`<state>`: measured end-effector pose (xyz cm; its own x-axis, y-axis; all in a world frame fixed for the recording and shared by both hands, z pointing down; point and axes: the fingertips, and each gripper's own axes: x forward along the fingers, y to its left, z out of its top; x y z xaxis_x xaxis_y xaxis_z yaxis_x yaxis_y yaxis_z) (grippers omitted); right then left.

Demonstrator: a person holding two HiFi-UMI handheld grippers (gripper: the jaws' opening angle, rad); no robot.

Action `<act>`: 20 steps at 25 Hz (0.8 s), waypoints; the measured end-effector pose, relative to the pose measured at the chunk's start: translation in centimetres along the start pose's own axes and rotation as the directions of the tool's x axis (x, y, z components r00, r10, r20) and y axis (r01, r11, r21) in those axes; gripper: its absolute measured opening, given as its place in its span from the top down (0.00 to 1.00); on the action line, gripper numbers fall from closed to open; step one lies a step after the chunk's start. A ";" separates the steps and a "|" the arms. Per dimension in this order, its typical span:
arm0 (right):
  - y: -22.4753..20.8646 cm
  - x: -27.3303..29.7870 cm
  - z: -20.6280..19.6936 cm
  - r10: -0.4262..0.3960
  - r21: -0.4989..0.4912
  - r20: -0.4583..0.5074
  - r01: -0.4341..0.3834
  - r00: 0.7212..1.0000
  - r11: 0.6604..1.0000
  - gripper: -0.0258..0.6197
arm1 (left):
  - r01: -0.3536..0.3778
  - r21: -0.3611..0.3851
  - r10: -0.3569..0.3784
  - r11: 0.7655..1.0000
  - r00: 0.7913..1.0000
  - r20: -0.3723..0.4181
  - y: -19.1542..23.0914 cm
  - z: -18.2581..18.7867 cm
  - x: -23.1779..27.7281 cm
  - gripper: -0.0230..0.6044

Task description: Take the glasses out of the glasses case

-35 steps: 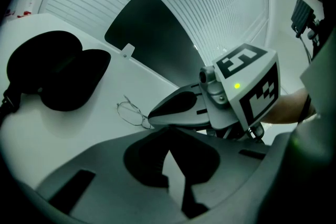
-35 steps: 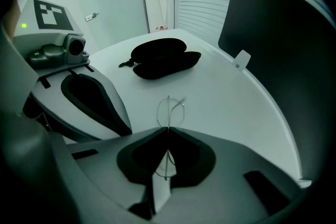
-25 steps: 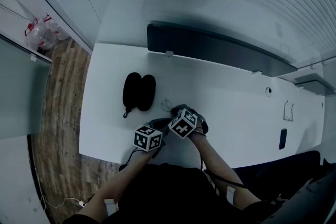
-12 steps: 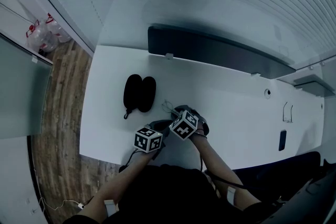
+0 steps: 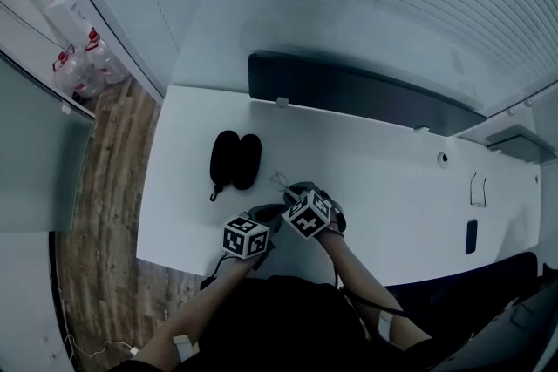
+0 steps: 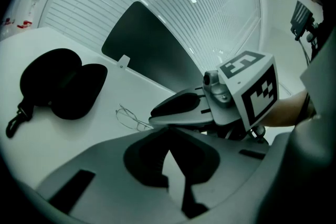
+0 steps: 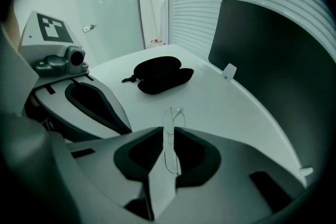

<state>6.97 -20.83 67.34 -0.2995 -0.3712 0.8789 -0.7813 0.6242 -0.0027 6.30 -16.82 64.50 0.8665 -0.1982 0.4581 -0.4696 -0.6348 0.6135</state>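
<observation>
The black glasses case (image 5: 234, 159) lies open on the white table (image 5: 392, 179), left of both grippers, its two halves spread flat (image 6: 58, 84). Thin wire-framed glasses (image 7: 172, 115) sit between the jaws of my right gripper (image 7: 168, 131), pinched at the bridge, one lens sticking out past the tips just above the table. From the left gripper view the glasses (image 6: 131, 119) hang at the right gripper's tip (image 6: 155, 113). My left gripper (image 6: 168, 136) is beside the right one, its jaws shut with nothing in them. Both grippers are near the table's front edge (image 5: 261, 218).
A long dark panel (image 5: 349, 87) stands along the table's back edge. A small dark flat object (image 5: 471, 235) and a thin wire item (image 5: 478, 186) lie far right. Wooden floor (image 5: 105, 213) shows beyond the table's left edge.
The head view has shifted slightly. Both grippers and the glasses stay almost where they were, and the case has not moved.
</observation>
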 end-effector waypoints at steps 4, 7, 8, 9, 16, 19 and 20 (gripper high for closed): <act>0.5 -0.9 0.6 0.010 0.064 0.063 -0.014 0.998 0.998 0.85 | -0.015 0.011 0.015 1.000 1.000 0.026 -0.2 0.5 -0.8 0.95; 0.7 -1.7 1.1 0.006 0.132 0.133 -0.024 0.991 0.991 0.88 | -0.025 0.021 0.024 0.999 0.998 0.053 -0.5 1.1 -1.3 0.95; 0.8 -2.0 1.2 0.002 0.157 0.155 -0.026 0.988 0.987 0.89 | -0.028 0.025 0.026 0.999 0.998 0.062 -0.6 1.4 -1.4 0.95; 0.8 -2.3 1.3 -0.003 0.178 0.175 -0.029 0.985 0.984 0.89 | -0.030 0.030 0.028 0.999 0.997 0.070 -0.7 1.6 -1.6 0.95; 1.0 -3.8 1.7 -0.026 0.304 0.297 -0.068 0.955 0.950 0.92 | -0.035 0.076 0.029 0.997 0.996 0.083 -1.7 2.2 -2.3 0.95; 1.3 -4.1 1.3 -0.025 0.329 0.320 -0.086 0.947 0.940 0.92 | -0.037 0.100 0.029 0.994 0.996 0.080 -2.2 2.1 -2.5 0.95; 1.4 -4.2 1.3 -0.024 0.339 0.328 -0.094 0.945 0.936 0.92 | -0.038 0.101 0.030 0.994 0.996 0.083 -2.3 2.1 -2.6 0.95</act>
<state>6.42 -19.28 62.98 -0.4437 -0.5906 0.6740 -0.8889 0.3860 -0.2468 5.50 -16.40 60.53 0.8632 -0.2780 0.4213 -0.4827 -0.6989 0.5278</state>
